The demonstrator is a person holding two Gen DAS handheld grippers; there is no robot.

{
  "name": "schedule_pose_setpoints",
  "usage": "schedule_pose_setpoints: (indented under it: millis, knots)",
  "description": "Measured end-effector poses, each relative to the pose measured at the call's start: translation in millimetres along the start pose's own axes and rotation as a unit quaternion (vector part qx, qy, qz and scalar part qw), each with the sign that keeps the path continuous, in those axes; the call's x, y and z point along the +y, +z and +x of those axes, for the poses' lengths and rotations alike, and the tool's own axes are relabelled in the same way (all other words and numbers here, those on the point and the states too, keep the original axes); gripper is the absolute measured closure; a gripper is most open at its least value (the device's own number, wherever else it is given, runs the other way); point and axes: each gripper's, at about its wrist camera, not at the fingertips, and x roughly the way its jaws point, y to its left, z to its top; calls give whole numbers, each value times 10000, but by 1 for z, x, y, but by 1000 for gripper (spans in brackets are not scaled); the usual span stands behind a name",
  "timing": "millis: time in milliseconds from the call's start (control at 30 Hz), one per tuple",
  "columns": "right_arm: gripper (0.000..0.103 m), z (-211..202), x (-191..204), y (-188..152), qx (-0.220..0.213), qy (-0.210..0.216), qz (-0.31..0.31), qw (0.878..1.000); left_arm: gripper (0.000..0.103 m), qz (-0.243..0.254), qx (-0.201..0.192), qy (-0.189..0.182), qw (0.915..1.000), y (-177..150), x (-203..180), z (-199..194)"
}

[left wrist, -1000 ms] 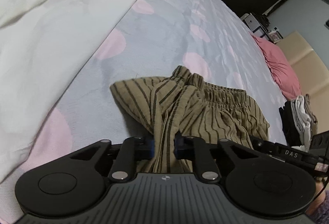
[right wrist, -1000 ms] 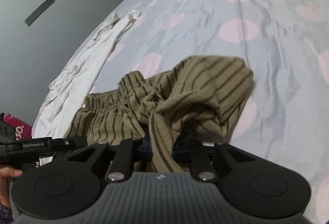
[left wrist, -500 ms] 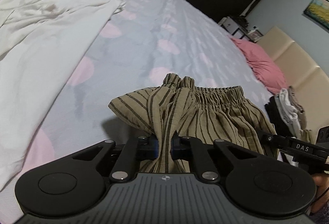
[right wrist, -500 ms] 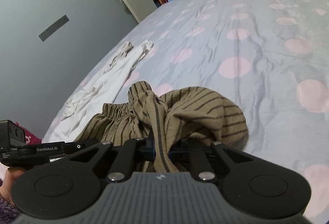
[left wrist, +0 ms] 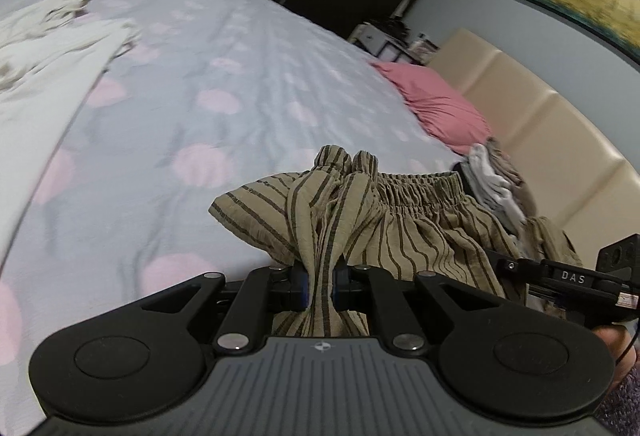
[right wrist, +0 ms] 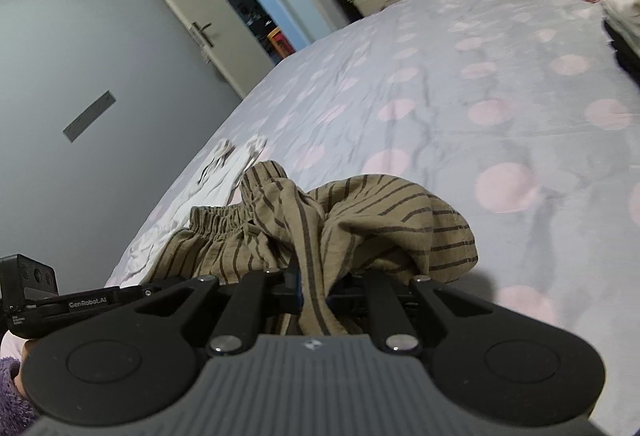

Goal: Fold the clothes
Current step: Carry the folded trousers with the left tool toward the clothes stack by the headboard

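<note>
Both tools, left tool and right tool, pinch striped shorts between them.

The striped shorts were crinkled, matt woven cloth with a gathered elastic waistband. The bedsheet looked like soft, matt cotton, lightly creased. The left gripper was matt black plastic with shiny metal rivets.

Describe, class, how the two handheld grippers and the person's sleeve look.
Both the left gripper and right gripper are matte black: ribbed grey body, round side discs, silver pivot screws, blue-edged pads. One side bar reads DAS, the other GenRobot.AI. The sleeve is fuzzy purple.
</note>
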Motion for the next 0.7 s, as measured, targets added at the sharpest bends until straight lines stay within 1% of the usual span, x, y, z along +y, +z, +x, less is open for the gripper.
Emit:
schedule_pose_setpoints:
  millis: [233, 367, 500, 633, 700]
  knots:
    - [92, -57, -23, 13, -127, -168, 333, 9992, 96, 387, 107, -443, 9982, 8, -48, 6]
    - [92, -98, -43, 23, -224, -298, 602, 9975, 96, 628, 194, -784, 9948, 17, -84, 18]
    - [92, -150, -56, 37, -477, -451, 730, 9952, 96, 843, 246, -1242, 9884, 26, -127, 32]
    - [92, -206, -65, 58, -767, -691, 726, 9920, 96, 1152, 289, -1676, 9787, 36, -177, 49]
    - [92, -231, -72, 69, -864, -877, 685, 9900, 96, 1270, 336, -1832, 9743, 38, -200, 59]
